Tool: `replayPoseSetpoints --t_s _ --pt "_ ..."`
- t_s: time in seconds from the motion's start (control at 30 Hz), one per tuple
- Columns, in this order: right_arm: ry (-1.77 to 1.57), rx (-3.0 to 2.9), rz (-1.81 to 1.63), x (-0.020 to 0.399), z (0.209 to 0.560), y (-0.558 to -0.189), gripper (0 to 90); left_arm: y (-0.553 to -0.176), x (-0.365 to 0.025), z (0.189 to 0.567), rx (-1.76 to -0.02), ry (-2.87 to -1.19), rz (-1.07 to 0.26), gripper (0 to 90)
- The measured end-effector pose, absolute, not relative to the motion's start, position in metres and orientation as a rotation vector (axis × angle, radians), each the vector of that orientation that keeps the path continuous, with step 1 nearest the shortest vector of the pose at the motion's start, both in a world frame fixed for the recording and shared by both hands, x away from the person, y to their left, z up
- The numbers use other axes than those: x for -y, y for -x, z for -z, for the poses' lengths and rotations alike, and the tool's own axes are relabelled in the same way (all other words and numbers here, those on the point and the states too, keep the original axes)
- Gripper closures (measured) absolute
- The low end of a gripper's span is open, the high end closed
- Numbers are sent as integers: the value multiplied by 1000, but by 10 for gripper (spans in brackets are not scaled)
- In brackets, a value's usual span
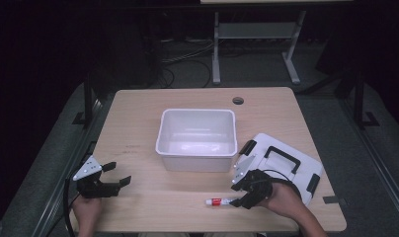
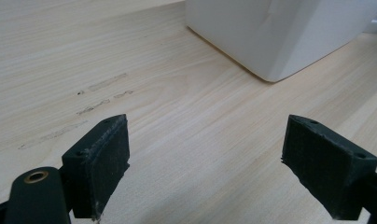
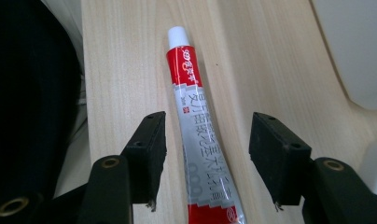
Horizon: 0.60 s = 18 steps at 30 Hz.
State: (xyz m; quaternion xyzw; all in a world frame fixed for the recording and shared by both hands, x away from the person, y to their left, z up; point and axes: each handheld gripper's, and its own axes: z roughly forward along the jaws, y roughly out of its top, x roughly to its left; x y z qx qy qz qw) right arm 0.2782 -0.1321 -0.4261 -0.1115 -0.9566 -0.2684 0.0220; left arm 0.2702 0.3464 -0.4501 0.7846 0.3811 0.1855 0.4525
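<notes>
Red-and-silver tube point(image 3: 200, 135), white cap, lying flat near table's near edge

Lab or test room, not home. Light wooden desk point(image 1: 138, 118) with round cable hole point(image 1: 238, 100) stands alone on grey carpet floor point(image 1: 345, 113). Room around it dark. Second desk behind, only metal legs point(image 1: 216, 49) lit, loose cables point(image 1: 187, 54) tangled on floor beneath. Black stand feet point(image 1: 84, 116) at both sides of desk. Desk top sparse: white plastic tub point(image 1: 196, 148), white lid with black handles point(image 1: 281, 163).
</notes>
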Motion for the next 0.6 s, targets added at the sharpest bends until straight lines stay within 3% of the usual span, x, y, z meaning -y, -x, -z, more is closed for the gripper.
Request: replayPoseSetpoints --t_s 0.6 --pt "220 2982 715 107 442 -278 520 -270 -349 450 -948 -1931 -459 143"
